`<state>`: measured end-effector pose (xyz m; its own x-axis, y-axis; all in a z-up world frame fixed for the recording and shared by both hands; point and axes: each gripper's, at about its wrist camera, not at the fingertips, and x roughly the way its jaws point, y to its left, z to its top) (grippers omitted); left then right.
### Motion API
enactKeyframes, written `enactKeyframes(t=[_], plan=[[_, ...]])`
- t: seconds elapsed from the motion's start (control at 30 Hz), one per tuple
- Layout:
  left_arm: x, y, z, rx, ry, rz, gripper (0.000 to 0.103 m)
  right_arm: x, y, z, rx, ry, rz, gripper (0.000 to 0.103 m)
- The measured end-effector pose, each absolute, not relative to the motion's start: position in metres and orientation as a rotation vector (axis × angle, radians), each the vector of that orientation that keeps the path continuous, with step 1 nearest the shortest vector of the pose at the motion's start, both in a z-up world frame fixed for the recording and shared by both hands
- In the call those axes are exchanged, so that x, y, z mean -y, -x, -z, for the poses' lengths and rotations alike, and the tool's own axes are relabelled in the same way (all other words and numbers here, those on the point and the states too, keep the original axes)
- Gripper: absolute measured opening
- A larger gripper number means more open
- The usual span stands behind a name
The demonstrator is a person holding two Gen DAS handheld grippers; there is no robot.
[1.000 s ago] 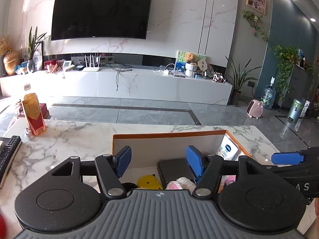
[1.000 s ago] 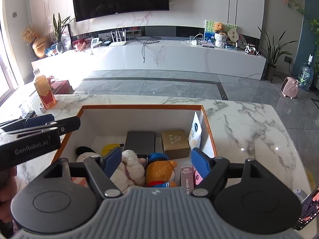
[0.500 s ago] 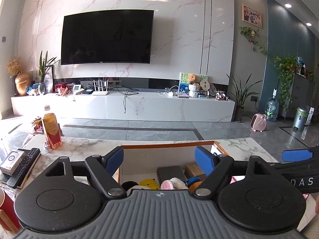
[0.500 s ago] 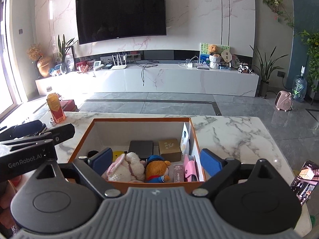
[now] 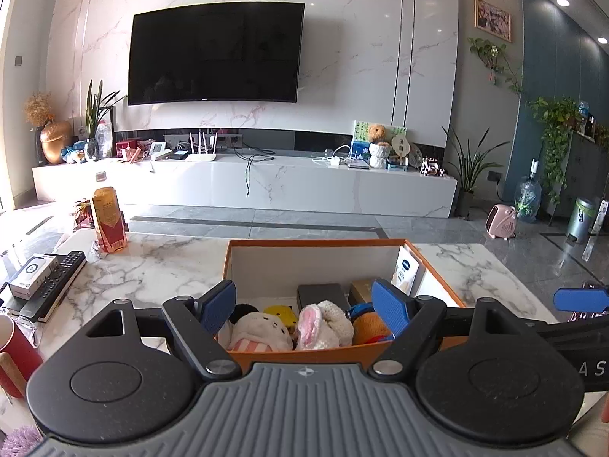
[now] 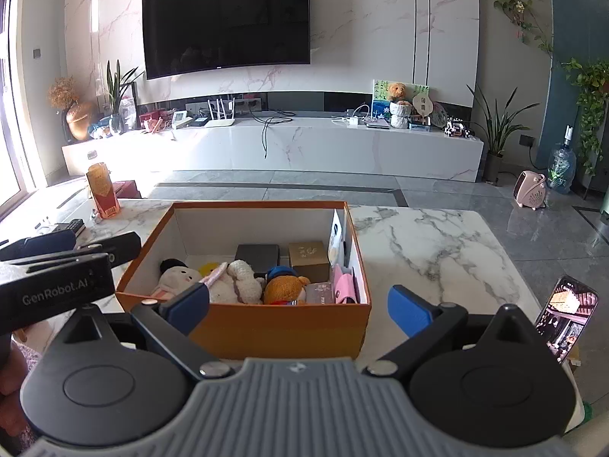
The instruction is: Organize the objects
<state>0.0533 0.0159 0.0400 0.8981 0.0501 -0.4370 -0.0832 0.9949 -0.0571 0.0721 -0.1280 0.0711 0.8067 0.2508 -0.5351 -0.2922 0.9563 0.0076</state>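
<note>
An orange box (image 6: 281,327) (image 5: 316,242) sits on the marble table (image 6: 437,243). It holds plush toys (image 6: 236,280), an orange bear (image 6: 281,289), a grey box (image 6: 257,255), a gold box (image 6: 308,261) and a pink item (image 6: 346,287). My left gripper (image 5: 302,306) is open and empty, just in front of the box's near edge. My right gripper (image 6: 298,306) is open and empty, in front of the box. The left gripper's body also shows at the left of the right wrist view (image 6: 57,285).
A red-labelled bottle (image 5: 108,221), a remote (image 5: 57,285) and a small white box (image 5: 32,276) lie at the table's left. A red cup (image 5: 15,354) stands near left. A phone (image 6: 565,318) leans at the near right.
Both grippers have pulled back and up from over the box, so the box now lies farther ahead. Both stay open and empty.
</note>
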Motion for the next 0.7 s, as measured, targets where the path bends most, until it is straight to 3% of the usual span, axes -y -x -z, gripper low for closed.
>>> enactKeyframes(t=[0.7], plan=[[-0.007, -0.048, -0.012, -0.583, 0.02, -0.118, 0.093, 0.125, -0.074, -0.043, -0.634, 0.103, -0.3, 0.101]])
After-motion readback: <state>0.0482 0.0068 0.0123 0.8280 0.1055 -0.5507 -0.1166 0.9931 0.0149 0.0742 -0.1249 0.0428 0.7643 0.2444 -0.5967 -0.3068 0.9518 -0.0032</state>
